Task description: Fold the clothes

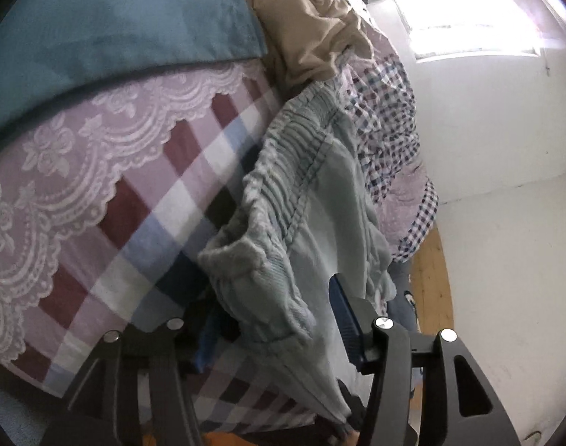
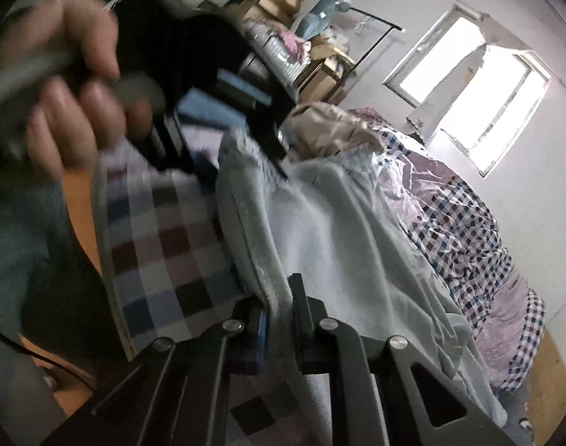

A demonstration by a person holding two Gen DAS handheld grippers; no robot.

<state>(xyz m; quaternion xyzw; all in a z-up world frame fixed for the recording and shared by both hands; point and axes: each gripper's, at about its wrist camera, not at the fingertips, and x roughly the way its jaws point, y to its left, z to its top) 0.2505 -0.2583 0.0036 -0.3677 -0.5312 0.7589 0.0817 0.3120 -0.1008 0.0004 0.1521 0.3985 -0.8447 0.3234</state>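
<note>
Pale blue-grey garment (image 1: 312,200) w/ a gathered elastic waistband lies across a checked bedspread (image 1: 164,193) on the bed; left gripper (image 1: 279,319) is clamped on its waistband edge, fabric bunched between the fingers. Right gripper (image 2: 279,304) pinches another edge of the same garment; a hand (image 2: 71,85) holds the left tool, blurred; beige clothing (image 1: 312,29) is heaped beyond.
</note>
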